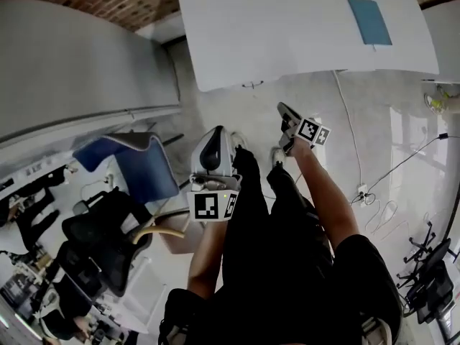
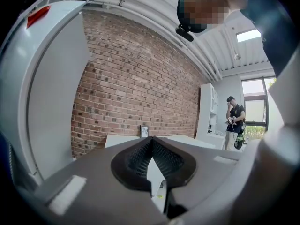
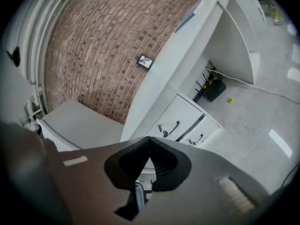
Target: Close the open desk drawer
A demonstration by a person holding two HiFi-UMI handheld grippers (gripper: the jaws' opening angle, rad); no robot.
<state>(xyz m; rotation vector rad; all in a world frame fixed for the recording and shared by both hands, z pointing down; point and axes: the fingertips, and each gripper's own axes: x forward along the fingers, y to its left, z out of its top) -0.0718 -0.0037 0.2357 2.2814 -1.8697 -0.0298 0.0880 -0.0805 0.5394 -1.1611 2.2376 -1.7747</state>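
The white desk (image 3: 164, 78) stands against a brick wall. Under its top are two white drawer fronts (image 3: 183, 114), each with a black handle (image 3: 174, 127), and a dark gap runs between them. Whether a drawer stands out I cannot tell. My right gripper (image 3: 150, 139) is shut with nothing in it and hangs in the air well short of the drawers. In the head view it (image 1: 282, 109) is held out over the floor before the desk (image 1: 302, 34). My left gripper (image 2: 151, 138) is shut and empty too, raised beside my knee (image 1: 219, 132).
A blue chair (image 1: 136, 160) and a black office chair (image 1: 100, 232) stand at the left. Cables (image 1: 374, 192) trail over the floor at the right. A black object (image 3: 214, 89) sits under the desk. A person (image 2: 234, 121) stands far off.
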